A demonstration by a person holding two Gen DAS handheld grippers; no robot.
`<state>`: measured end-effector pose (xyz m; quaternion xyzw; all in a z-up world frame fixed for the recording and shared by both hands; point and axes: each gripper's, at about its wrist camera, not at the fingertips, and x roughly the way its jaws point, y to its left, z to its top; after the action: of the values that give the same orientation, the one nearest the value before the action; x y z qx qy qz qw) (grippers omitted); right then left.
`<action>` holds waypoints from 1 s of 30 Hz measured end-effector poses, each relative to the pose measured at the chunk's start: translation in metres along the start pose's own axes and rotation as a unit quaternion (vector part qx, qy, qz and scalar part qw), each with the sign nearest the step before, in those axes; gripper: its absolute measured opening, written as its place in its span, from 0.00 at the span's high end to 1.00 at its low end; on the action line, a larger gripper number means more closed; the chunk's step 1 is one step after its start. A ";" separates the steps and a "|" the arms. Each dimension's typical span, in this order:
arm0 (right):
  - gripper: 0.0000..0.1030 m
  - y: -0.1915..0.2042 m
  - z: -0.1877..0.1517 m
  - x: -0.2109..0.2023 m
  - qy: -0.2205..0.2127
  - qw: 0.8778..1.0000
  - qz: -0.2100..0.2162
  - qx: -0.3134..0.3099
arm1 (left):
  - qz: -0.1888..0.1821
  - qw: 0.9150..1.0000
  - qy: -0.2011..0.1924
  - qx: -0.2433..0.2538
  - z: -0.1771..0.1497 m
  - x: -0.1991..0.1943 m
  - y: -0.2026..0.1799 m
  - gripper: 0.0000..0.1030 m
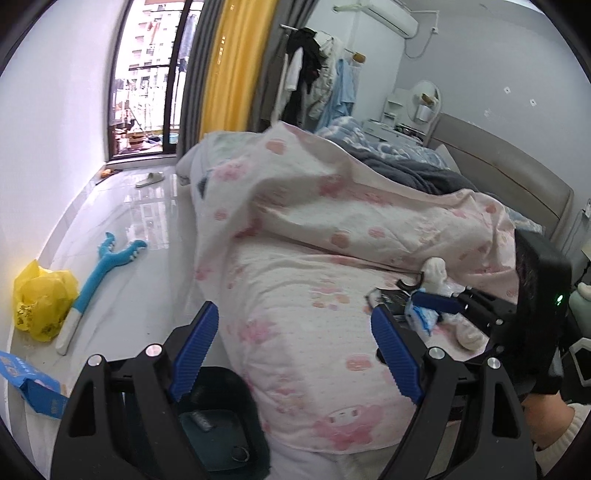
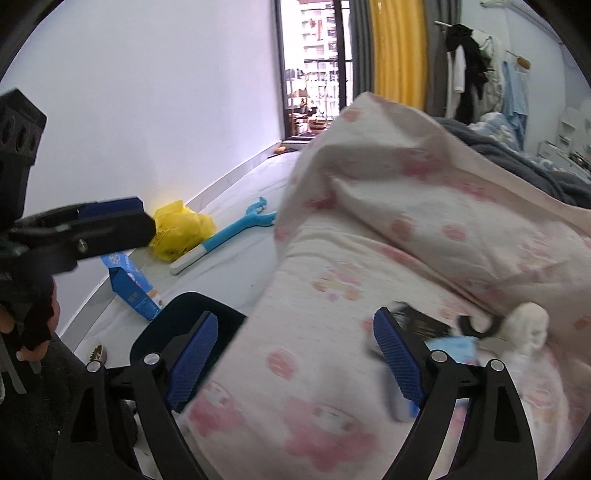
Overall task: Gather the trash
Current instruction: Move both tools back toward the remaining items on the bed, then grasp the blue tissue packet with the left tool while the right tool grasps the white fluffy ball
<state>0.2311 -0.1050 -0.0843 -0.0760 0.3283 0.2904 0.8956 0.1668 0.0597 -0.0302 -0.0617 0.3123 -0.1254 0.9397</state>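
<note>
Crumpled yellow plastic bag [image 1: 44, 295] on floor [image 1: 147, 258].

We see a bedroom with plain white walls [image 1: 48, 122] and a glossy pale tiled floor [image 1: 147, 229] that mirrors the daylight coming through a tall dark-framed balcony door [image 1: 147, 81], beside which hang a grey and a yellow curtain [image 1: 229, 74]. Most of the room is filled by a bed [image 1: 314, 295] under a white quilt with pink prints, its padded beige headboard [image 1: 517, 173] against the far wall. Beyond the bed's far edge we make out a loaded clothes rack [image 1: 314, 66], a white dressing table with a round mirror [image 1: 410, 110], and an air conditioner [image 1: 384, 14] high on the wall.
</note>
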 end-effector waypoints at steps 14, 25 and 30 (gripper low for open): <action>0.13 -0.076 -0.030 -0.048 -0.010 0.998 -0.042 0.049 | -0.054 0.998 0.037 -0.002 -0.007 0.043 -0.053 0.16; 0.12 -0.108 -0.054 -0.058 0.011 0.997 -0.049 0.056 | -0.090 0.993 0.079 0.002 -0.020 0.080 -0.091 0.18; 0.12 -0.120 -0.064 -0.061 0.022 0.997 -0.051 0.061 | -0.112 0.988 0.102 -0.015 -0.027 0.101 -0.102 0.21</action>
<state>0.2268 -0.2530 -0.1020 -0.0447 0.3610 0.2220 0.9046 0.2091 -0.0674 -0.0895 -0.0972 0.3997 -0.2305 0.8819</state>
